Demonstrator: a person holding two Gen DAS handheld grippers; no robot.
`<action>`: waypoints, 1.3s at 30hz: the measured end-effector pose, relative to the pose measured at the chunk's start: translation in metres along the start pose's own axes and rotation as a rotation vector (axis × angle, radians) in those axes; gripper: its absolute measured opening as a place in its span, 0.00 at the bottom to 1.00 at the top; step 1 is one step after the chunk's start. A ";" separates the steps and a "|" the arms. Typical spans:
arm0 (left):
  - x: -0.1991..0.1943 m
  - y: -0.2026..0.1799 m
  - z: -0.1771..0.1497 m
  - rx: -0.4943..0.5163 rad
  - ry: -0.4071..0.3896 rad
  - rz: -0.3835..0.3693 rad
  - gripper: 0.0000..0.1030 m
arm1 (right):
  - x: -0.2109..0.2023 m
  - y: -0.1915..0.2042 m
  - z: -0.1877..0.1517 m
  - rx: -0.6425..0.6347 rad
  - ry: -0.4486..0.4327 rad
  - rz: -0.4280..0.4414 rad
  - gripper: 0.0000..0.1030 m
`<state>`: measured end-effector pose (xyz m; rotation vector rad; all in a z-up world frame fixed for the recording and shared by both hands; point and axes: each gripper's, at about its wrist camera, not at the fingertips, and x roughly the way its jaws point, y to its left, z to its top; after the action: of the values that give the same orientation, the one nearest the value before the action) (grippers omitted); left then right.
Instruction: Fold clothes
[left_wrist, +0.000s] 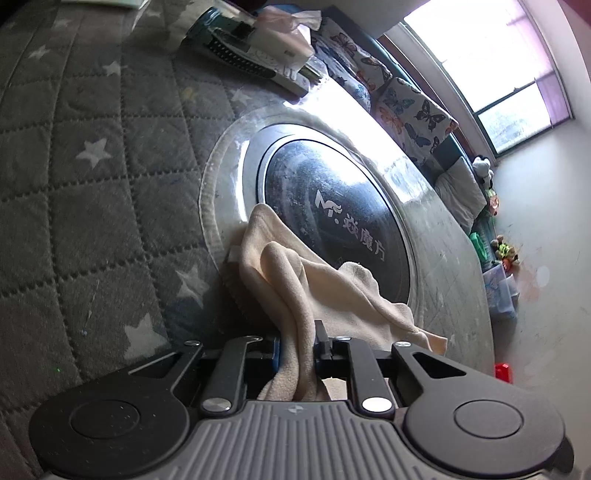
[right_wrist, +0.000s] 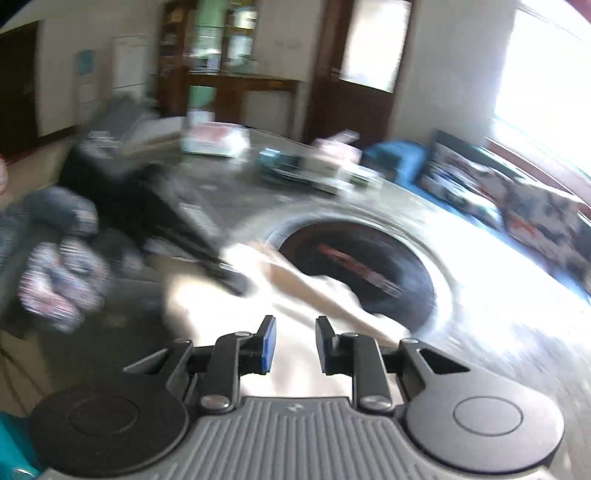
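A cream cloth (left_wrist: 295, 280) lies bunched on the round table, partly over its dark centre disc (left_wrist: 332, 206). My left gripper (left_wrist: 297, 350) is shut on a fold of this cloth, which runs between its pads and back under the gripper body. In the blurred right wrist view, my right gripper (right_wrist: 295, 345) stands a little open with nothing between its pads, above the cream cloth (right_wrist: 321, 295). The left gripper (right_wrist: 221, 266) shows there as a dark blurred shape held by a gloved hand (right_wrist: 55, 266).
A grey quilted cover with white stars (left_wrist: 74, 184) spreads over the table's left part. A tissue box and a dark comb-like item (left_wrist: 258, 51) sit at the far edge. Butterfly-print cushions (left_wrist: 406, 103) line a bench under the window. Boxes and papers (right_wrist: 214, 140) lie across the table.
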<state>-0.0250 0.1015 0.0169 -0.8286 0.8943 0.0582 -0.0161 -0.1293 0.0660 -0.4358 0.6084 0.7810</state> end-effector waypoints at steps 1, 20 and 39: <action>0.001 -0.001 0.000 0.005 -0.001 0.001 0.17 | 0.001 -0.012 -0.003 0.025 0.011 -0.030 0.23; 0.005 -0.019 0.000 0.171 -0.021 0.051 0.17 | 0.024 -0.119 -0.069 0.524 0.083 -0.079 0.12; 0.040 -0.153 -0.013 0.419 -0.043 -0.055 0.15 | -0.069 -0.173 -0.047 0.493 -0.081 -0.338 0.07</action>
<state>0.0491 -0.0246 0.0786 -0.4581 0.8054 -0.1548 0.0609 -0.3017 0.1000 -0.0477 0.6082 0.3062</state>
